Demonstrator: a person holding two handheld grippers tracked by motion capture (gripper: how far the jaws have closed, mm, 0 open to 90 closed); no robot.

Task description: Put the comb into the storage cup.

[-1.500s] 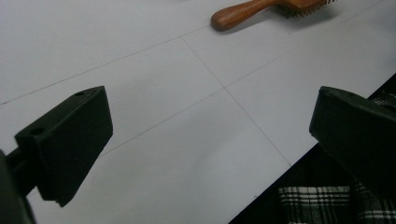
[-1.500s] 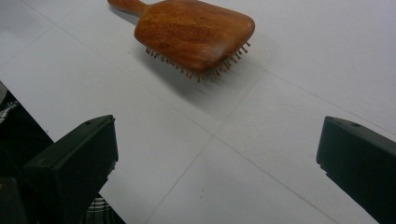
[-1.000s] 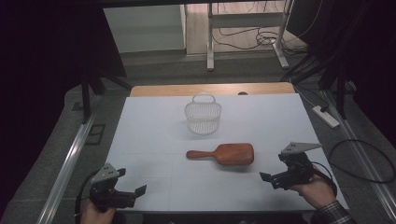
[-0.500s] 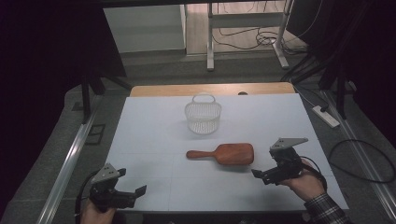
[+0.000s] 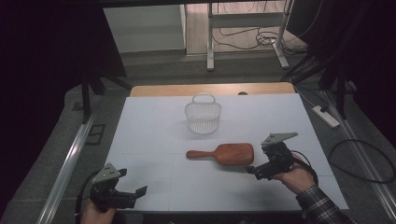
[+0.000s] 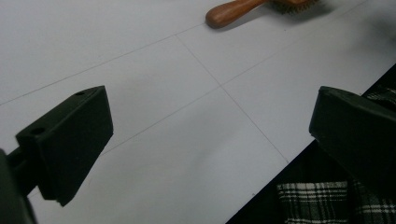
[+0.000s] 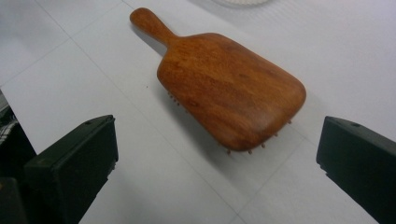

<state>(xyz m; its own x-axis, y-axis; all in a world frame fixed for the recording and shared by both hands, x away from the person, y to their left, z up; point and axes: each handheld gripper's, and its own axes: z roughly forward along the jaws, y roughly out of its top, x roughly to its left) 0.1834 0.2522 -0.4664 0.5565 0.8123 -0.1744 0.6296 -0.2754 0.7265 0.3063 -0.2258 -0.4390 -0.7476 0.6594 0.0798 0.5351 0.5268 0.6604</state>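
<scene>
A wooden paddle hairbrush [image 5: 225,153] lies bristles-down on the white table [image 5: 154,130], near its middle, the handle pointing to the person's left and the broad head toward the right gripper [image 5: 254,171]. That gripper sits just beside the head's end, its jaws spread wide and not touching the wood; in the right gripper view the brush [image 7: 224,81] lies between and ahead of the two jaws, its smooth back up and the tips of a few bristles showing under the rim. The left gripper [image 5: 135,192] rests low at the near left corner of the table, well apart from the brush, jaws likewise open and holding nothing. A white wire basket [image 5: 202,114] stands upright farther back, apart from the brush. The brush looks stiff and light, so it should lift without sagging, but the polished back is likely slippery and the head is wide, perhaps too wide for an easy pinch across it. The better hold is probably across the edges of the head near the neck, or on the narrow handle [image 7: 150,24], pressing on the sides and not on the bristles, which would give and let it roll.
</scene>
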